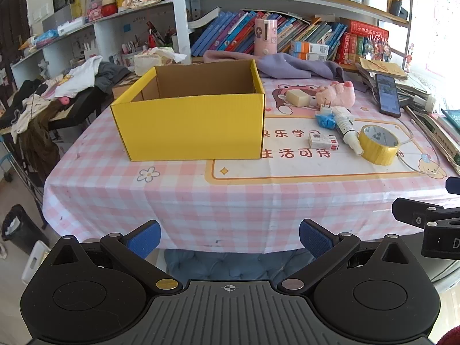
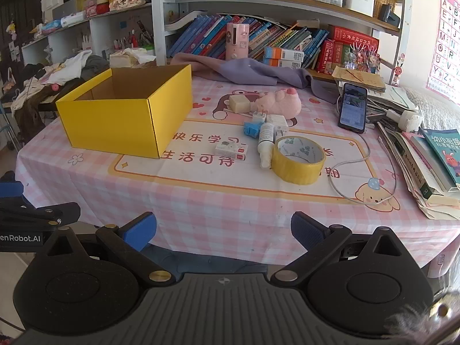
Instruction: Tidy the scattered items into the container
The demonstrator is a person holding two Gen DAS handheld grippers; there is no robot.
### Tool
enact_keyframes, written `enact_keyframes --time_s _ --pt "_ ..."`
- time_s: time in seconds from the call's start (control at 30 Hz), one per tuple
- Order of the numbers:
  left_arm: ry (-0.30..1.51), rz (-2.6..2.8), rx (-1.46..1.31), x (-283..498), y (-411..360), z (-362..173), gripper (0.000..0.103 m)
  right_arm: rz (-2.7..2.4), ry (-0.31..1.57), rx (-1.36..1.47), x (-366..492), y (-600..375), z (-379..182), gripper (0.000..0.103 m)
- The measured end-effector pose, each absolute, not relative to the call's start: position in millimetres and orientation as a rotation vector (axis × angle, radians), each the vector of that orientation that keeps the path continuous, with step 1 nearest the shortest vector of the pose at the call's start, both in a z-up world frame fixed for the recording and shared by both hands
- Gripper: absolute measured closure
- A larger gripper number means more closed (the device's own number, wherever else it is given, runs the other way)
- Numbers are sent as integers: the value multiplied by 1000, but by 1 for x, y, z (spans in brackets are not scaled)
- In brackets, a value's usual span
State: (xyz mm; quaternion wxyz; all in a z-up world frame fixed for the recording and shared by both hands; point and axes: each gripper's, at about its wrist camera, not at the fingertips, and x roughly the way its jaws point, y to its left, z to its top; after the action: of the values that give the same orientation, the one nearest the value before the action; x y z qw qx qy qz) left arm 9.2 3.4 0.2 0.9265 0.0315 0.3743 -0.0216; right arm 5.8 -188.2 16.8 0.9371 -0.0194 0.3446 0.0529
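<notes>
Scattered items on bench (image 2: pixel 230 215), right of yellow box (image 2: pixel 126 118), none inside it. Left tongs (image 1: pixel 229 237) and right tongs (image 2: pixel 223 230) both spread apart, empty, at near bench edge. Nearest: tape roll (image 2: pixel 297 159) touching white bottle (image 2: pixel 266 143); small carton (image 2: pixel 231 150) just beside. Farther: blue wrapper (image 2: pixel 251 128), plug adapter (image 2: pixel 260 117), soap block (image 2: pixel 239 103), pink plush (image 2: pixel 280 102). Box open-topped, upright, at bench left.
</notes>
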Motion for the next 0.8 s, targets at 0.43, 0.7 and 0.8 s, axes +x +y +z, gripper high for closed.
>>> enact_keyframes --time_s 0.43,0.7,0.8 --pt "758 -44 69 7 2 1 0 122 694 -46 4 -184 18 2" --pt "747 -46 70 5 1 5 0 124 689 -52 1 -184 21 2" --pt "740 -48 69 3 2 6 0 129 686 -55 0 -184 22 2"
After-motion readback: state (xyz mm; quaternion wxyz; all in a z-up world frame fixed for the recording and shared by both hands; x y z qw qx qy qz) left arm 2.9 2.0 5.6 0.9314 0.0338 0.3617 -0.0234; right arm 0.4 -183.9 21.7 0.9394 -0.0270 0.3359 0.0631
